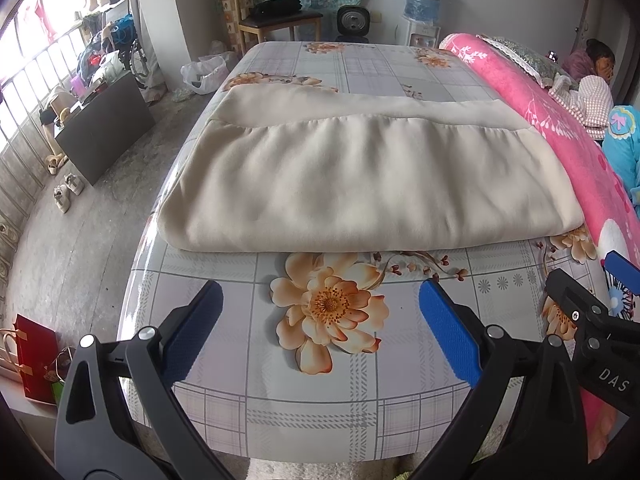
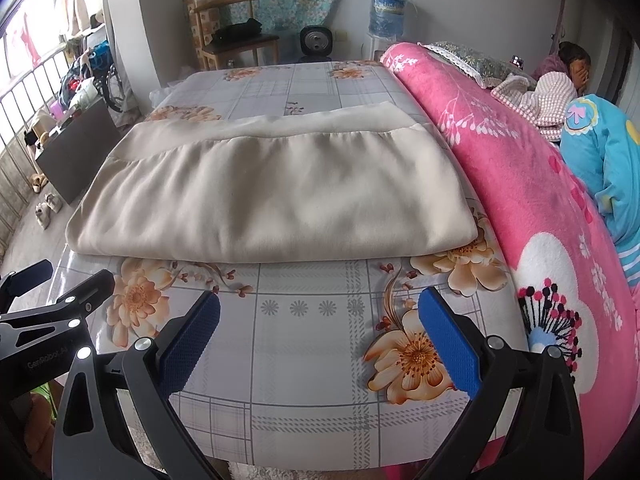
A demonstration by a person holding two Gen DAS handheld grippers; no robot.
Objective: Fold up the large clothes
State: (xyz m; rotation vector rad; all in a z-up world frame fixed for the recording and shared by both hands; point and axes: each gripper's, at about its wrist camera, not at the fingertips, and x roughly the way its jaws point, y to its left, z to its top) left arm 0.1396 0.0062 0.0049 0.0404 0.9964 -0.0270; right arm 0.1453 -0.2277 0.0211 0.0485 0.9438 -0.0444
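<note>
A large cream garment [image 1: 360, 176] lies folded into a flat rectangle on the floral tablecloth [image 1: 320, 380]; it also shows in the right wrist view [image 2: 272, 196]. Its near folded edge faces me. My left gripper [image 1: 320, 320] is open and empty, held above the cloth-covered table short of the garment's near edge. My right gripper [image 2: 320, 332] is open and empty too, beside the left one and equally short of the garment. Each gripper shows at the edge of the other's view: the right one [image 1: 600, 300] and the left one [image 2: 48, 292].
A pink flowered blanket [image 2: 540, 208] rolls along the table's right side, with a blue garment [image 2: 608, 160] and a person [image 2: 572, 68] lying beyond. On the left floor stand a dark cabinet [image 1: 104, 128], shoes [image 1: 68, 192] and a red bag [image 1: 36, 360]. A chair [image 1: 276, 12] stands at the back.
</note>
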